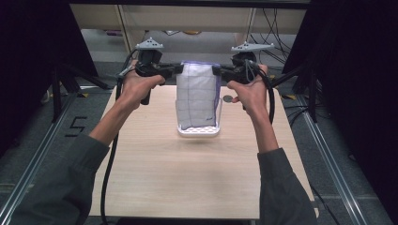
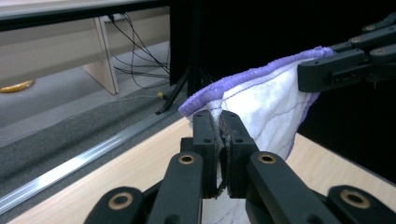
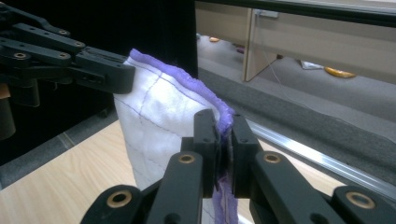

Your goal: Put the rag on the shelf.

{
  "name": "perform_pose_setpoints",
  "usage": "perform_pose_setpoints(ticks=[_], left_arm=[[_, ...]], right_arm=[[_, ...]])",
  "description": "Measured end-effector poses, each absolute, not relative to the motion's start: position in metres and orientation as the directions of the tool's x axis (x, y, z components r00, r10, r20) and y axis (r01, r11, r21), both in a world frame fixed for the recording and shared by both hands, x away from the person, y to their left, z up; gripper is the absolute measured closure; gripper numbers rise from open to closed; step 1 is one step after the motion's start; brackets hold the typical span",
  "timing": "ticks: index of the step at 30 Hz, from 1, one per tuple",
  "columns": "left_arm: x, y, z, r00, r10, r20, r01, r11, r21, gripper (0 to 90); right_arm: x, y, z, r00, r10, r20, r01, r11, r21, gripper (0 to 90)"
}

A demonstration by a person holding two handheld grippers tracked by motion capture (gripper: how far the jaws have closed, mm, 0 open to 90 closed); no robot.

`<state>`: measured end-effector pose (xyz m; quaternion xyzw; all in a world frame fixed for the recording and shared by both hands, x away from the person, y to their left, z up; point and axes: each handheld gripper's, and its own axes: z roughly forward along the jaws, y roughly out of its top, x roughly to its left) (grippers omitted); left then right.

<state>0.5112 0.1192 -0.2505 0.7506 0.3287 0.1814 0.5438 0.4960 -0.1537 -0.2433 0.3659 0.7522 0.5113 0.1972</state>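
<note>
Two corners of one white quilted cloth [image 1: 198,96] with a purple hem are what I have in hand, one in each tool. On my left, my left gripper [image 1: 174,70] is clamped tight on the cloth's top corner; in the left gripper view the jaws are pinched together over only a thin bite of hem. Between the two tools the cloth hangs down in a folded panel, its lower edge just above the wooden table [image 1: 155,183], apart from it as far as I can tell. On my right, my right gripper [image 1: 220,71] is closed the same way on the other top corner, purple edge running between its jaws. Pulling my hands apart too hard could drag the hem out of either shallow bite, dropping that corner and undoing the fold.
</note>
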Motion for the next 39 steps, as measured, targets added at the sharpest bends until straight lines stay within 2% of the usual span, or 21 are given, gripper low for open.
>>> perform_pose_setpoints(ticks=[12,21,39], left_arm=[[0.547,0.109,-0.254,0.655,0.747,-0.119,0.312,-0.123,0.942,85.4],[0.578,0.107,-0.287,0.617,0.771,-0.161,0.367,-0.101,0.925,85.0],[0.598,0.105,-0.331,0.620,0.776,-0.119,0.434,-0.212,0.876,83.9]], right_arm=[[0.536,-0.150,-0.244,-0.596,0.799,0.086,0.369,0.177,0.912,84.7],[0.579,-0.143,-0.279,-0.548,0.832,0.087,0.427,0.189,0.884,84.3],[0.603,-0.136,-0.331,-0.505,0.856,0.113,0.545,0.215,0.810,83.5]])
